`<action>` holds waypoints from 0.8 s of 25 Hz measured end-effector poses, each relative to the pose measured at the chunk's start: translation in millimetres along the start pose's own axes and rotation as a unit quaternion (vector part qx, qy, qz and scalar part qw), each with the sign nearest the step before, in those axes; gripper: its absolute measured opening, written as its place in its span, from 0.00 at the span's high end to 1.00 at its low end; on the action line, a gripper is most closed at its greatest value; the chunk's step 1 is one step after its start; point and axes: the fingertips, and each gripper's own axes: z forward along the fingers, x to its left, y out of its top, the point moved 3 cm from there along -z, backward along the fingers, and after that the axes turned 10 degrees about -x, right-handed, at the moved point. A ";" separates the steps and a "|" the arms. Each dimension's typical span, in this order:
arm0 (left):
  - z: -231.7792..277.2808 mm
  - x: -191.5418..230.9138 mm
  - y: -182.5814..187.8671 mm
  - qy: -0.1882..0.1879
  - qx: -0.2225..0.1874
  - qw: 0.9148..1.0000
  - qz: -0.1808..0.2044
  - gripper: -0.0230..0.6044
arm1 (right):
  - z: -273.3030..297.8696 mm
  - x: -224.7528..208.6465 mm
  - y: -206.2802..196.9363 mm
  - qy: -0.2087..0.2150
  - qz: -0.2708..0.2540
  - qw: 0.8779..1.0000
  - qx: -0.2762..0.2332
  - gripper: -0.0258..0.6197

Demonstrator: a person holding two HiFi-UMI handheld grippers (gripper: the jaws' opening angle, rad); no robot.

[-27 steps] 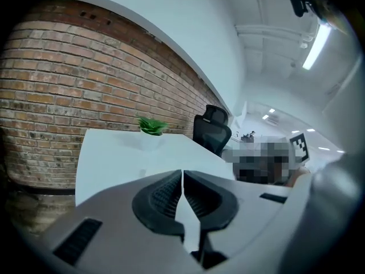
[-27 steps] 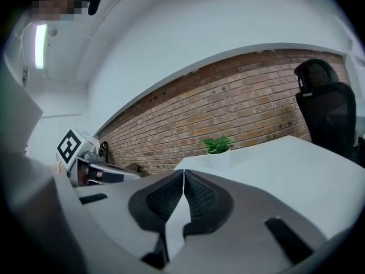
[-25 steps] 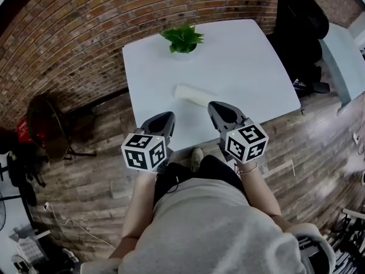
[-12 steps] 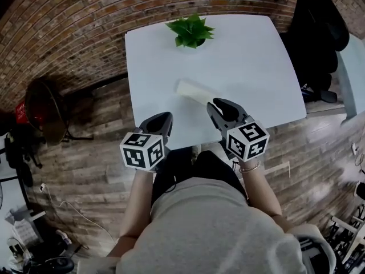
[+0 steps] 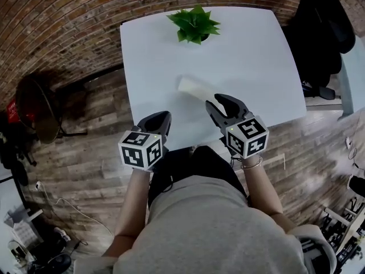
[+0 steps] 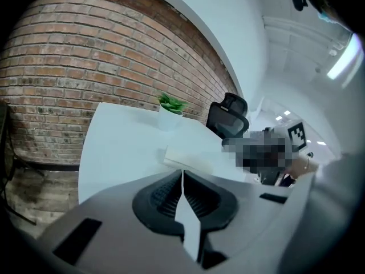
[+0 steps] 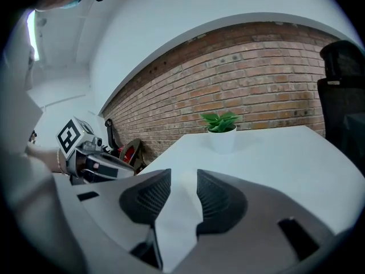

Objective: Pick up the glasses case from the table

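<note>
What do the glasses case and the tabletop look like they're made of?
The glasses case looks pale cream and matte, with no glare. It is perhaps a hard shell covered in fabric or leatherette, but it is too small to be sure. The table has a smooth, even white top with no grain, probably laminate or painted board.

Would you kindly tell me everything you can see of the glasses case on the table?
The glasses case is a pale, off-white oblong with rounded ends, smooth and matte; any seam is too small to see. It lies flat and slanted on the white table, nearer the front edge than the potted plant. Only the table touches it. The right gripper, whose jaws have just been opening with nothing between them, hovers just before its near end.
</note>
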 end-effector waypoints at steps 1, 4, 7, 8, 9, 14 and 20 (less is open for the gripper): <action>-0.2 3.0 -3.2 -0.003 0.007 1.000 0.000 0.95 | 2.6 -0.4 -1.3 0.000 -0.005 1.000 0.008 0.74; 1.3 12.9 -10.4 -0.012 0.026 1.000 -0.005 0.95 | 13.6 -2.3 -6.5 0.003 -0.019 0.999 0.032 0.71; 2.8 20.6 -13.4 -0.018 0.032 0.999 -0.012 0.95 | 23.2 -4.8 -13.6 0.001 -0.036 0.998 0.057 0.68; 3.8 23.4 -14.1 -0.020 0.033 0.999 -0.015 0.95 | 26.2 -5.4 -15.7 0.002 -0.042 0.997 0.065 0.67; 5.2 26.3 -14.7 -0.021 0.034 0.999 -0.016 0.95 | 29.3 -5.7 -17.5 0.003 -0.049 0.996 0.072 0.66; 16.7 39.6 -20.2 -0.029 0.041 0.998 -0.030 0.95 | 39.5 -9.4 -27.4 0.015 -0.080 0.991 0.110 0.63; 31.2 60.0 -14.4 -0.035 0.035 0.998 -0.036 0.95 | 57.9 -15.1 -37.7 0.030 -0.123 0.981 0.149 0.59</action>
